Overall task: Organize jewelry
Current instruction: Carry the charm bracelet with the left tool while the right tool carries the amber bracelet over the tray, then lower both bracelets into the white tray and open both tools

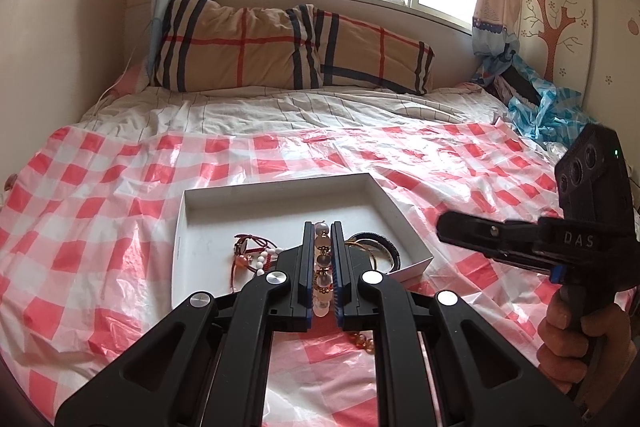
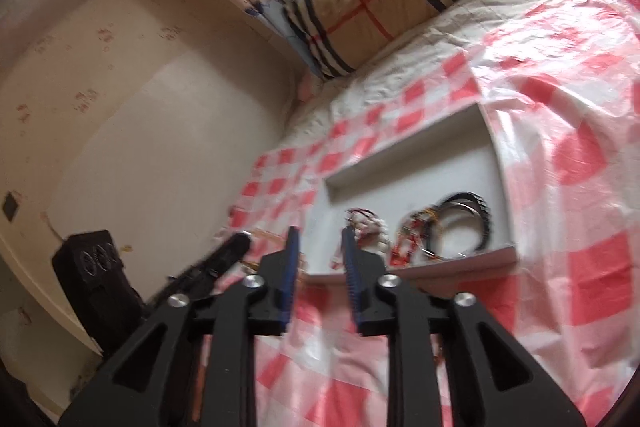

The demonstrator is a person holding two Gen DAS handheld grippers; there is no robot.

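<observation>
A white shallow box (image 1: pixel 280 189) lies on the red-checked plastic sheet on the bed. In it lie a red-and-white corded bracelet (image 1: pixel 252 255) and dark bangles (image 1: pixel 380 243). My left gripper (image 1: pixel 322 227) is shut on a beaded bracelet (image 1: pixel 322 263) of pale and grey beads, held over the box's near edge. My right gripper (image 2: pixel 320 241) is open and empty, just short of the box (image 2: pixel 420 179); it shows in the left wrist view (image 1: pixel 496 239) at the right. The bangles (image 2: pixel 460 227) and the red bracelet (image 2: pixel 368 227) show in the right wrist view.
A few amber beads (image 1: pixel 362 341) lie on the sheet under my left gripper. Plaid pillows (image 1: pixel 280 47) lean at the head of the bed under the window. A blue crumpled bag (image 1: pixel 548 107) lies at the far right. A wall (image 2: pixel 140 127) runs along the bed's left side.
</observation>
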